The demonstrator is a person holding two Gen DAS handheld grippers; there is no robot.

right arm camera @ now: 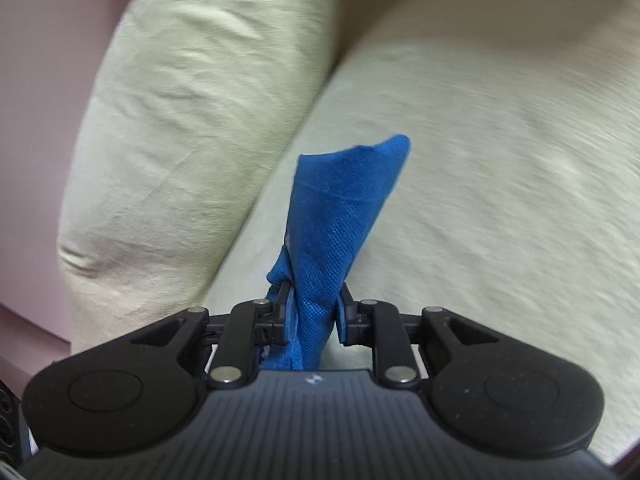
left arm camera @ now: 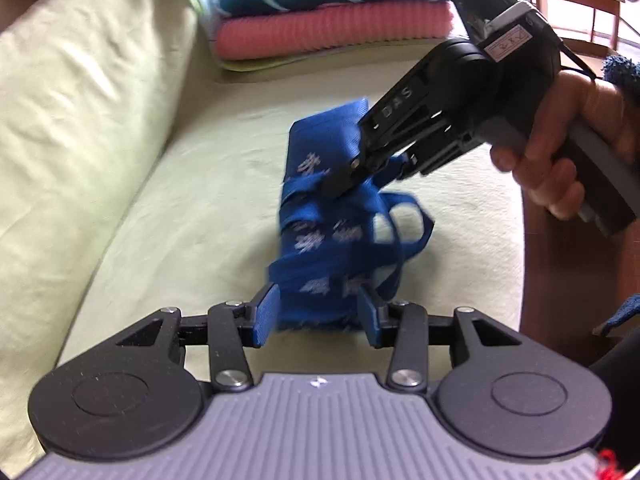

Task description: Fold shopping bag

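Observation:
The blue shopping bag [left arm camera: 326, 216] with white print is folded into a long narrow bundle, its handles looped loose on the right side. It is held above the pale green sofa seat [left arm camera: 192, 208]. My left gripper [left arm camera: 318, 314] is shut on the near end of the bag. My right gripper [left arm camera: 352, 176] comes in from the upper right and is shut on the bag's middle. In the right wrist view the right gripper [right arm camera: 312, 316] pinches the blue fabric [right arm camera: 340, 208], and a corner of it stands up past the fingers.
A pale green back cushion [left arm camera: 80, 112] runs along the left of the seat. Folded teal and pink towels [left arm camera: 332, 12] are stacked at the far end of the sofa. A wooden edge [left arm camera: 560, 288] lies at the right.

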